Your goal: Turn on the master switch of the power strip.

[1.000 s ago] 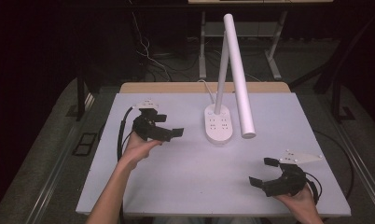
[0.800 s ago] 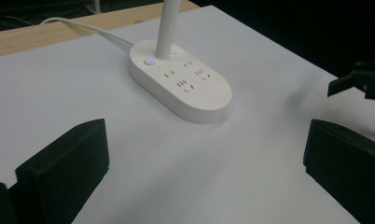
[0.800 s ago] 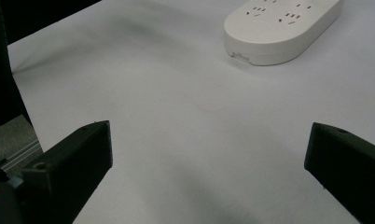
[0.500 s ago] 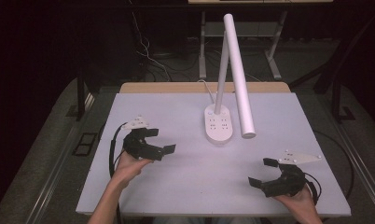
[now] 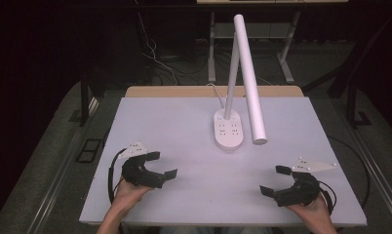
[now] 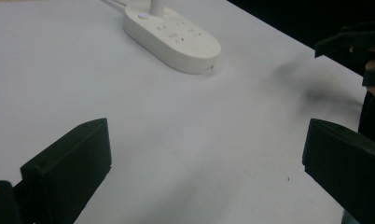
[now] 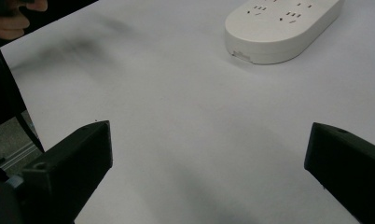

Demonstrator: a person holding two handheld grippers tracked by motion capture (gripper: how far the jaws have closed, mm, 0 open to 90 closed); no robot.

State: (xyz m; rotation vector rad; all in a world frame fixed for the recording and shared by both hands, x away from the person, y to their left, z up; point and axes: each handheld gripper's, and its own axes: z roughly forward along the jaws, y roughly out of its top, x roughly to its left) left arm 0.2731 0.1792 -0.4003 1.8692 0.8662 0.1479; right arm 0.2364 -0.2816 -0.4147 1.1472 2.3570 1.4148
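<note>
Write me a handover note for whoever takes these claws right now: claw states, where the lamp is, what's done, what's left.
Left claw: open, holding nothing, at the near left of the pale grey table.
Right claw: open, holding nothing, near right.
White desk lamp with oval socket base: upright at table centre-back, tube head angled down, apart from both claws.
Done: nothing evident.
Left: probably approach the lamp.

Place: lab or recording workspace, not a home.
Surface: plain white top laid over a wooden board, bare apart from a white desk lamp on a socket-strip base.
Surroundings: dark, unlit room; loose cables on grey carpeted floor; metal legs of another table behind.
Lighting: bright on the surface, black beyond.
</note>
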